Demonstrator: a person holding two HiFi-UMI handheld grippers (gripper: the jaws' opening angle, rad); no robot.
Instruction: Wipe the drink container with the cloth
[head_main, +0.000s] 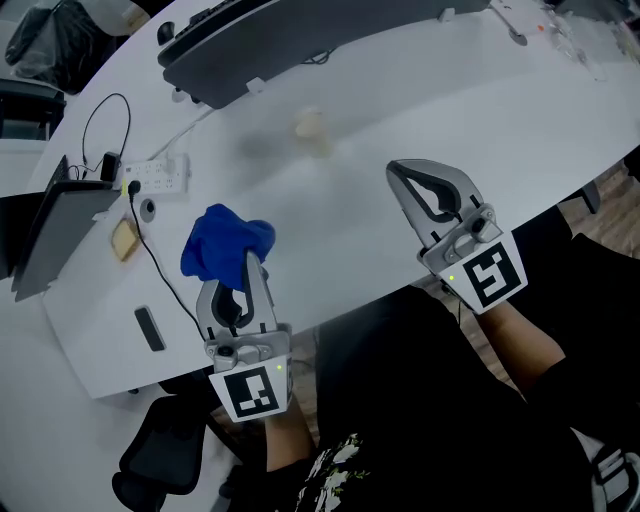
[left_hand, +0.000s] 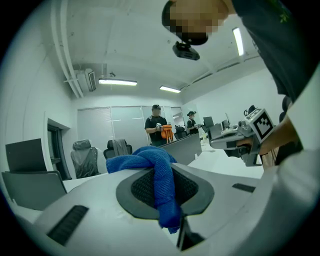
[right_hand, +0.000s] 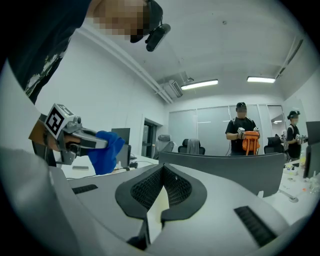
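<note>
Head view: left gripper (head_main: 250, 257) pinches the blue cloth (head_main: 225, 240), bunched ahead of its jaws above the white table (head_main: 350, 240); right gripper (head_main: 393, 168) pressed together, empty; power strip (head_main: 158, 175) lies off the left gripper's left; left gripper view: cloth fills the pads, blocking the view ahead; right gripper view: pads meet; grey partition (right_hand: 225, 165) ahead, two people (right_hand: 241, 127) beyond.

The white table (head_main: 360, 190) is carrying a white power strip (head_main: 160, 176) near its left edge, a black cable (head_main: 160, 270) trailing toward the near edge, a tan square piece (head_main: 125, 239) beside that cable, a dark flat bar (head_main: 149, 328) near the near-left corner, and a pale blurred object (head_main: 312, 128) toward the far edge.
</note>
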